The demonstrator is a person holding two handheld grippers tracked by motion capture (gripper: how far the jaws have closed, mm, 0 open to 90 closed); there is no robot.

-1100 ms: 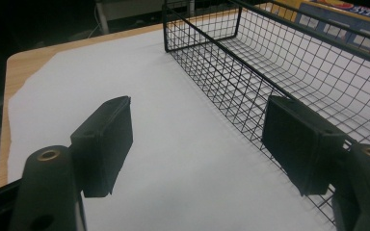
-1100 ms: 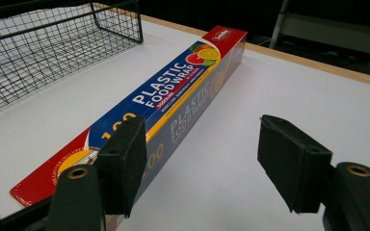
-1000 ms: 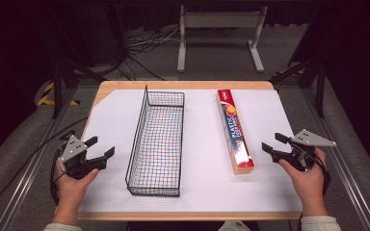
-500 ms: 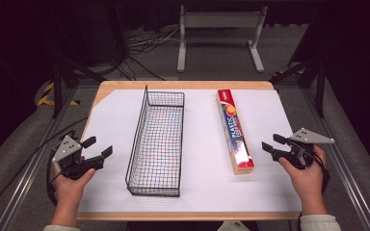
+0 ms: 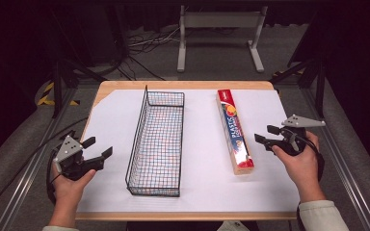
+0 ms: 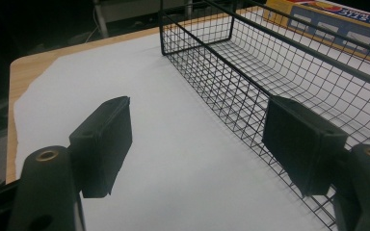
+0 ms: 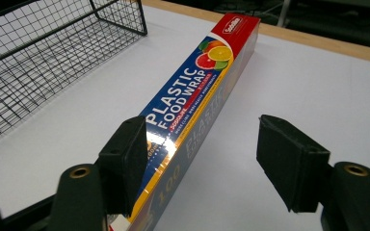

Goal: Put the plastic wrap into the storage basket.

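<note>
High view: desk [image 5: 101, 98], basket [image 5: 147, 144], box [image 5: 235, 131], both tongs apart and empty.

I see the long plastic-wrap box lying flat on the white sheet, right of the wire basket and apart from it, red end away from me, fruit print and white lettering on blue. My right tongs [image 5: 266, 135] sit just beside its near half, having just been opening; I'd centre them across the narrow width before closing, I think. My left tongs [image 5: 98, 149] wait near the basket's left wall.
</note>
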